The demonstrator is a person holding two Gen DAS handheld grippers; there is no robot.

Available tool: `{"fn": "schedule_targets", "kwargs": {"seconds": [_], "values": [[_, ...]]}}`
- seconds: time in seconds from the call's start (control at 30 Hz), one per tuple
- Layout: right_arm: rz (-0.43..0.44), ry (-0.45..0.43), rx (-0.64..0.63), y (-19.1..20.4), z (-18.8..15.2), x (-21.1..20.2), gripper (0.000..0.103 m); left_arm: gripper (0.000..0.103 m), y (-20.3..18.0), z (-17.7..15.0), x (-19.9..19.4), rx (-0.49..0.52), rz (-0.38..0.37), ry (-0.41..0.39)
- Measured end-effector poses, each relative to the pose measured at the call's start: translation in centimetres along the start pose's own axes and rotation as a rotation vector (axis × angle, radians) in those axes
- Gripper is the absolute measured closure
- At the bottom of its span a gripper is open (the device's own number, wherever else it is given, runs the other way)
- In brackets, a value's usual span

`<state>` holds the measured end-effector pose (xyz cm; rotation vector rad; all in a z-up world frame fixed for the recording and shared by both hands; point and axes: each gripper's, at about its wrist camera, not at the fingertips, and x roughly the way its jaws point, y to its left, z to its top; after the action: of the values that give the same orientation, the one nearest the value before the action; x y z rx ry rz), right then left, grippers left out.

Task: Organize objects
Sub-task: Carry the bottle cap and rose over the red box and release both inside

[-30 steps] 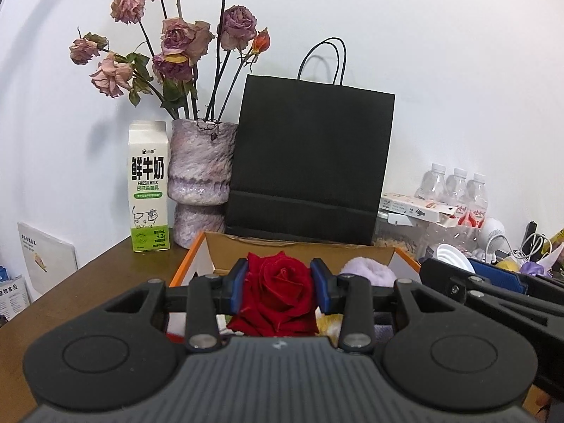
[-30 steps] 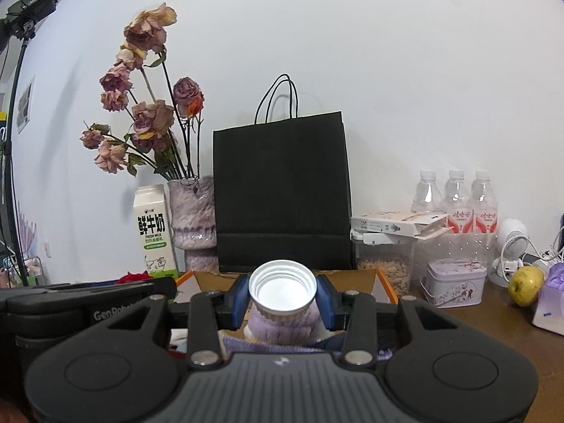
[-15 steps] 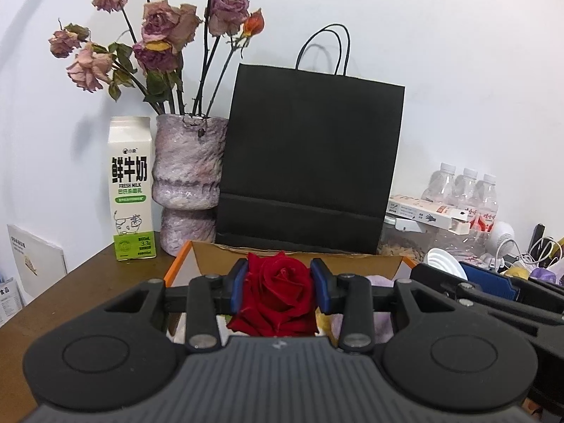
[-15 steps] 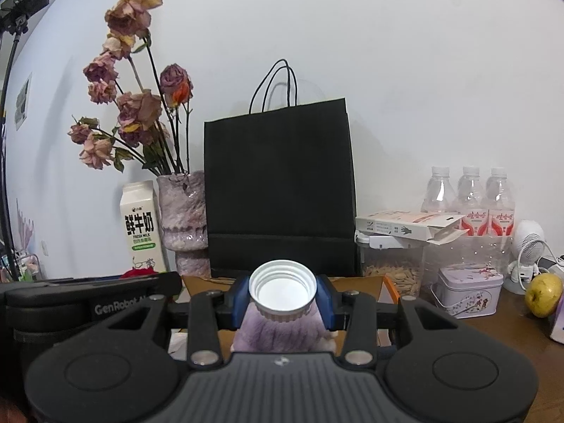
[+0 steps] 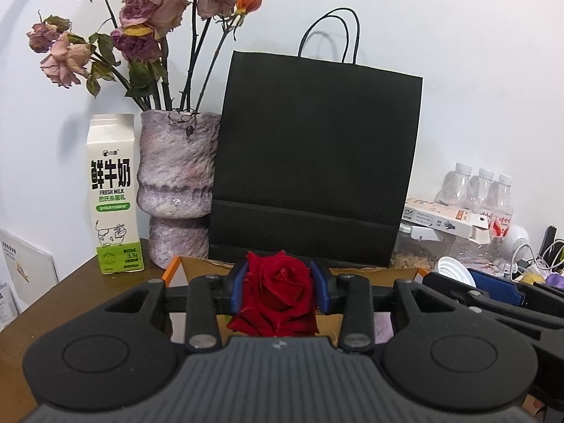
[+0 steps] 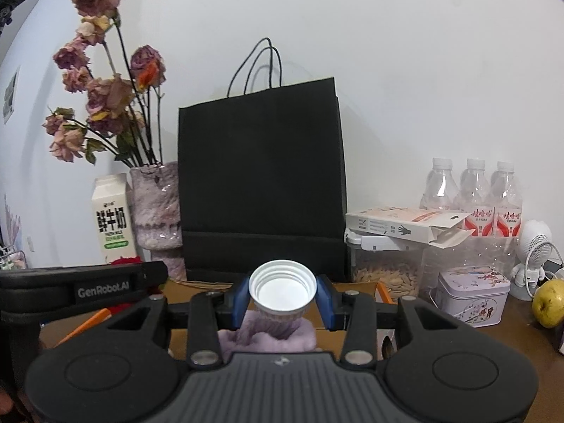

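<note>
Looks mid-task: left gripper (image 5: 278,290) jaws clamped on the red rose (image 5: 276,296), right gripper (image 6: 282,299) squeezing the white cup (image 6: 281,290), both above the cardboard box (image 5: 370,275) near the counter's back edge, nothing placed yet.

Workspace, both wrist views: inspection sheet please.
Surface: brown wooden table.
Job's things: red rose; white ribbed paper cup; open cardboard box below both.
Clutter: milk carton, purple vase of dried roses, black paper bag, three water bottles, floral tin, yellow-green apple.
Grippers: left gripper shut on rose; right gripper shut on cup.
Cables: white cables, far right.
Surroundings: white wall.
</note>
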<state>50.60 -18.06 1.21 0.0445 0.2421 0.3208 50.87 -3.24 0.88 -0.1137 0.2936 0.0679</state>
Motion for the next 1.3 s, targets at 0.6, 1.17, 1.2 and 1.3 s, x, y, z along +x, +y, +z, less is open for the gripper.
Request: {"fn": "schedule_targets", "kwargs": {"seconds": [0.6, 1.17, 1.2, 1.3], "values": [[-0.017, 0.033, 0.027, -1.8, -0.3, 2.3, 0.014, 0.006, 1.3, 0.2, 2.0, -0.019, 0.023, 0.017], [-0.008, 0.01, 0.026, -1.5, 0.0, 1.2, 0.0, 0.0, 1.5, 0.6, 0.3, 0.006, 0.047, -0.017], [-0.006, 0.009, 0.026, -1.4, 0.1, 1.0, 0.0, 0.0, 1.6, 0.5, 0.1, 0.007, 0.043, -0.017], [-0.007, 0.004, 0.01, -1.0, 0.2, 0.3, 0.0, 0.0, 1.5, 0.5, -0.9, 0.02, 0.036, -0.019]]}}
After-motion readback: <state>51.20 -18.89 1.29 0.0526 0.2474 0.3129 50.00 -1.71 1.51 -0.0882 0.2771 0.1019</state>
